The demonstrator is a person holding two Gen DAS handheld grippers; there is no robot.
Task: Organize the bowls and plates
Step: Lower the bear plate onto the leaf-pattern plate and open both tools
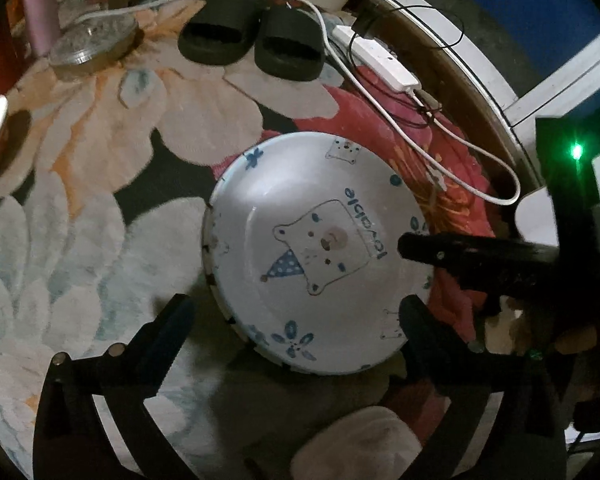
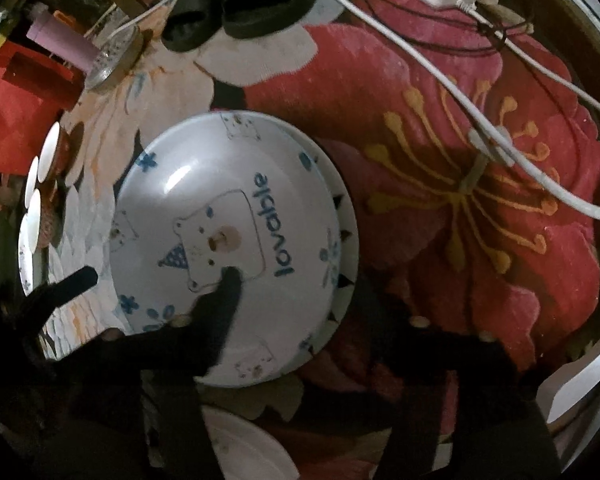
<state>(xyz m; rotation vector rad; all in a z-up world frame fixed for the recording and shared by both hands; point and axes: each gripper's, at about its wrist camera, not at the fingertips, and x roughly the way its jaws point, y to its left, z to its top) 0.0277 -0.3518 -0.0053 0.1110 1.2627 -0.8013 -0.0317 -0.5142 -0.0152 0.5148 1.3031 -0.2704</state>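
Observation:
A white bowl with a bear drawing and the word "lovable" [image 1: 312,248] sits on a floral rug, nested in another bowl with a black-triangle rim [image 2: 346,240]. My left gripper [image 1: 296,320] is open, its fingers either side of the bowl's near edge. My right gripper reaches in from the right in the left wrist view [image 1: 420,246]. In the right wrist view one right finger [image 2: 224,300] lies over the bowl's inside; the other finger is under the rim, hidden. The right gripper looks shut on the bowl's rim [image 2: 300,360].
Black slippers [image 1: 252,40], a white power strip [image 1: 384,60] with cables, a glass lid [image 1: 92,42] and a pink bottle [image 2: 60,38] lie at the far side. White dishes stand at the left [image 2: 32,200]. Another white plate [image 2: 244,448] lies near the bottom.

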